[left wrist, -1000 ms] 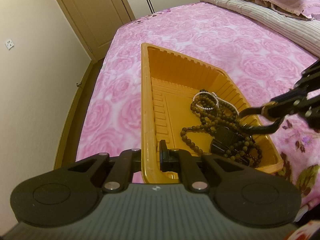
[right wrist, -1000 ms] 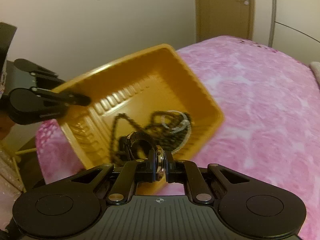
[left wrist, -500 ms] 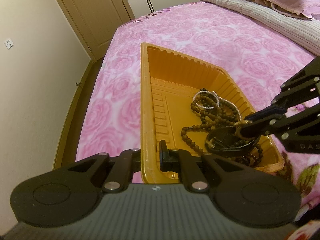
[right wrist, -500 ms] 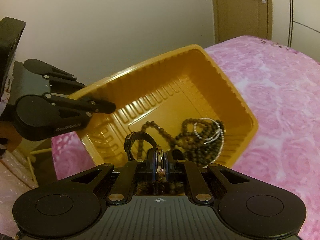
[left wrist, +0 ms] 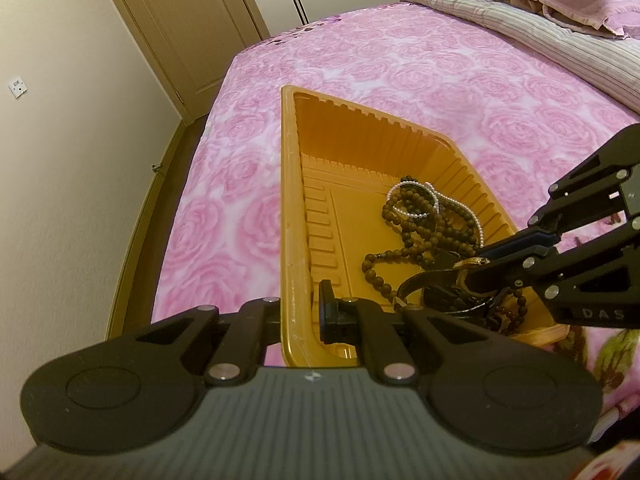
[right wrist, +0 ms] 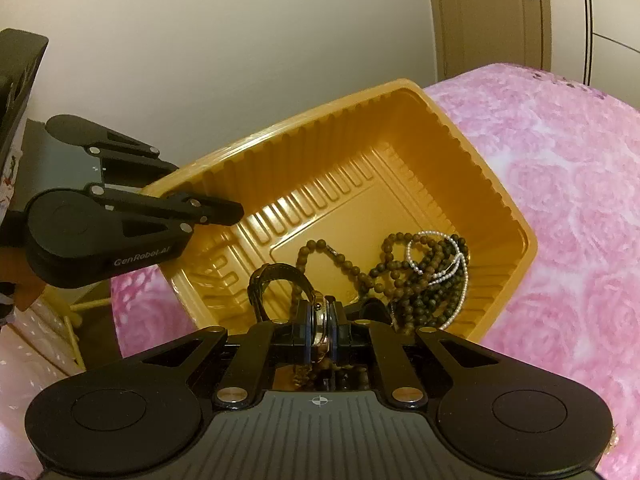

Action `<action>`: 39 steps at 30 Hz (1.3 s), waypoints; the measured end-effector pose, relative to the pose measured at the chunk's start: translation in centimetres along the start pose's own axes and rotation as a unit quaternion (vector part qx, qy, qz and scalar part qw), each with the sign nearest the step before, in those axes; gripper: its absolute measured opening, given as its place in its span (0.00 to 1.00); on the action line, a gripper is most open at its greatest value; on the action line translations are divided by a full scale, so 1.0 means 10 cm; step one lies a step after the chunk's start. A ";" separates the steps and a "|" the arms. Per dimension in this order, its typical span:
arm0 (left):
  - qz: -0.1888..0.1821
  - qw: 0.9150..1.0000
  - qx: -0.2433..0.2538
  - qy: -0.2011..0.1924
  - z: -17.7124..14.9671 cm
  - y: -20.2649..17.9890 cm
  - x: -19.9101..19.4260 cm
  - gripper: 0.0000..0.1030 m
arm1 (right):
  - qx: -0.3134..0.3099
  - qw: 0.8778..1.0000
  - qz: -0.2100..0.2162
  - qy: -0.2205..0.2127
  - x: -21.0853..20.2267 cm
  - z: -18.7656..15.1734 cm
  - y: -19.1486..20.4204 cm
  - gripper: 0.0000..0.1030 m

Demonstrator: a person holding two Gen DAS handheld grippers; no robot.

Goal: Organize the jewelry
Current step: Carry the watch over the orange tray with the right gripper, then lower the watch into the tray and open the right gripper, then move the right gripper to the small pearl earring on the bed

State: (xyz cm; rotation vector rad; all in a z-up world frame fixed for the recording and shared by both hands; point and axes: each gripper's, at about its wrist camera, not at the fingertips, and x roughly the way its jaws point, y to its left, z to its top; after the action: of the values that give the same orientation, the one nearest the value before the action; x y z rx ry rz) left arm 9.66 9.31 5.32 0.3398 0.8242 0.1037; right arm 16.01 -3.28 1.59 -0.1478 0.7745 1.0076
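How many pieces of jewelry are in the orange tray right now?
3 that I can tell apart: a brown bead necklace heaped at the tray's near right side, a white pearl strand lying over it, and a watch pinched in the right gripper. The tangle may hide more strands.

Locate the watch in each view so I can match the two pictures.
Left wrist view: the watch sits lower right, inside the yellow tray, clamped in the right gripper coming in from the right.
Right wrist view: the watch is bottom centre, pinched between that gripper's fingers.
Shared landmark: the white pearl strand on the brown beads.
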 end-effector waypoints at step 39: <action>-0.001 1.000 -0.003 0.001 -0.02 0.02 0.02 0.06 | 0.234 0.941 -0.242 -0.041 -1.26 -1.43 -1.36 0.55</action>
State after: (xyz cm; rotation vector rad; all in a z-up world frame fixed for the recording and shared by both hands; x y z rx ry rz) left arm 9.62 9.57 5.10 0.3335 0.8252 0.1047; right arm 15.80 -26.07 -3.81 0.1134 0.8298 0.3437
